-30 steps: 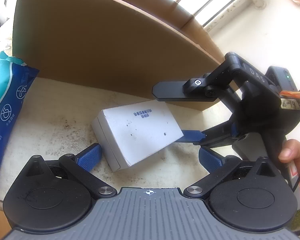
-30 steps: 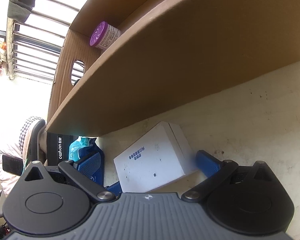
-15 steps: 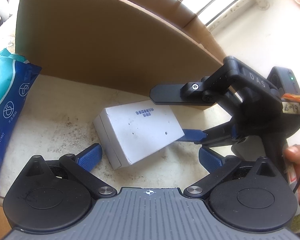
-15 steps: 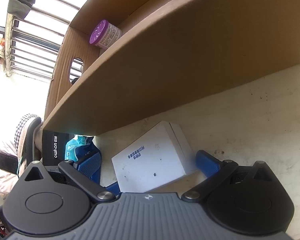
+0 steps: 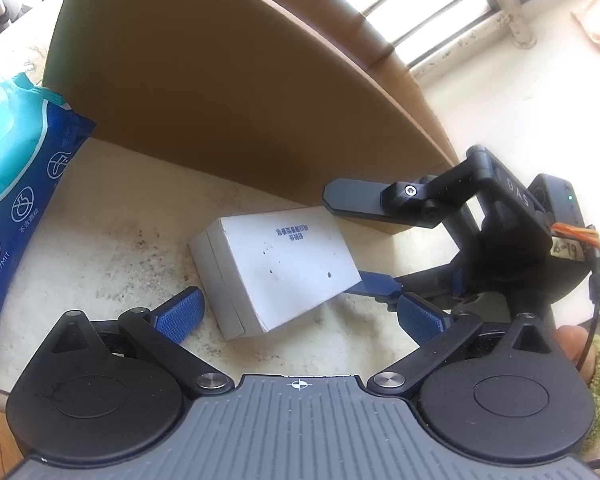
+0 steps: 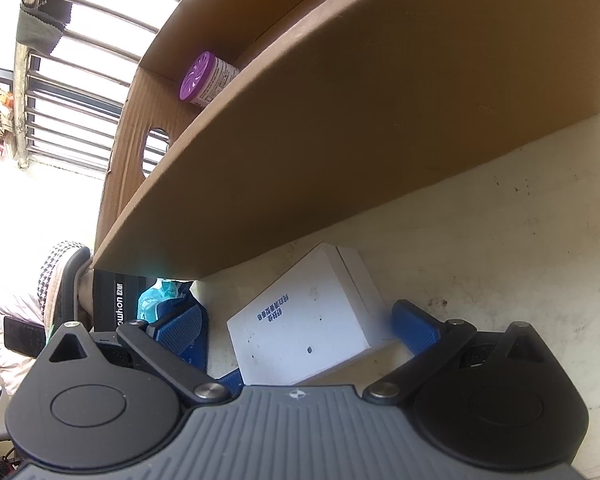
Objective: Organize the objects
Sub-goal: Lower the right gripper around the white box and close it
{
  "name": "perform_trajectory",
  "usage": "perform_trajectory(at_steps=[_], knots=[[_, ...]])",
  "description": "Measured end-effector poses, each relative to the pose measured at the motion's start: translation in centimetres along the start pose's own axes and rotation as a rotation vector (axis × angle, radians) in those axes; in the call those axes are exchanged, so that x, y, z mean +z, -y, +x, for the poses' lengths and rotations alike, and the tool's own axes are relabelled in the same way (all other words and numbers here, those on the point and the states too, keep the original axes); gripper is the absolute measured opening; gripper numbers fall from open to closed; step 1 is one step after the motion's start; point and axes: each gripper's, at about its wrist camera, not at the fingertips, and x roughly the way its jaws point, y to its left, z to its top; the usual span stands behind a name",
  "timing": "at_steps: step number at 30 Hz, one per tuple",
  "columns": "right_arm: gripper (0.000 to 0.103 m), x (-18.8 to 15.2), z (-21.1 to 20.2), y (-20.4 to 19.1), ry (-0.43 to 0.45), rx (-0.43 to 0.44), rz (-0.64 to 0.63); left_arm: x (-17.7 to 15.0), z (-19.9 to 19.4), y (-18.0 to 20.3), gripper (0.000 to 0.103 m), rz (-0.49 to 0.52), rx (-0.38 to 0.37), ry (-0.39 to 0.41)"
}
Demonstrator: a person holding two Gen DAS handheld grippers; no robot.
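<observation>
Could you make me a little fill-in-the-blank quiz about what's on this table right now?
1. The small box lying between both grippers' blue fingers is ____ in colour.
2. The round container inside the cardboard box has a ____ lid.
3. The wipes pack is blue and lies to the ____ of the white box in the left wrist view.

Missing words: white; purple; left

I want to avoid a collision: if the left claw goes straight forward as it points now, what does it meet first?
Most likely the white box, lying on the table between the open left claw fingers. Behind it stands the cardboard box wall, but depth there is unclear.
</observation>
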Motion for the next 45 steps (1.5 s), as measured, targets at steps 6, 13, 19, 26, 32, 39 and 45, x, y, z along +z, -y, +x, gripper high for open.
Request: perform_trajectory(at_steps=[6, 13, 19, 26, 32, 39, 45], knots=[[0.103, 0.0, 0.0, 0.0, 0.001, 0.002, -0.004, 0.1, 0.0, 0.2, 0.103, 0.031, 0.016, -0.009], [0.103, 0.3, 0.3, -0.8, -0.011, -0.046, -0.011, 0.7, -3.2, 0.5, 0.103, 0.079, 0.109, -0.010], [0.103, -0.1, -0.5, -1.9, 0.010, -0.120, -0.119, 0.5, -3.5, 1.5, 0.102, 0.169, 0.224, 0.004], [0.096, -0.2, -1.0, -2.6, 0.012, -0.203, -0.259, 0.0, -2.0, 3.0, 0.090, 0.280, 0.340, -0.019], [0.083, -0.6, -0.3, -3.0, -0.001, -0.205, -0.311, -0.2, -1.5, 3.2, 0.079, 0.277, 0.344, -0.011], [0.071, -0.5, 0.2, -2.9, -0.018, -0.181, -0.315, -0.7, -1.3, 3.3, 0.069, 0.269, 0.343, -0.002], [0.071, -1.5, -0.4, -2.8, -0.036, -0.180, -0.312, -1.6, -1.6, 3.8, 0.070, 0.286, 0.338, -0.031]])
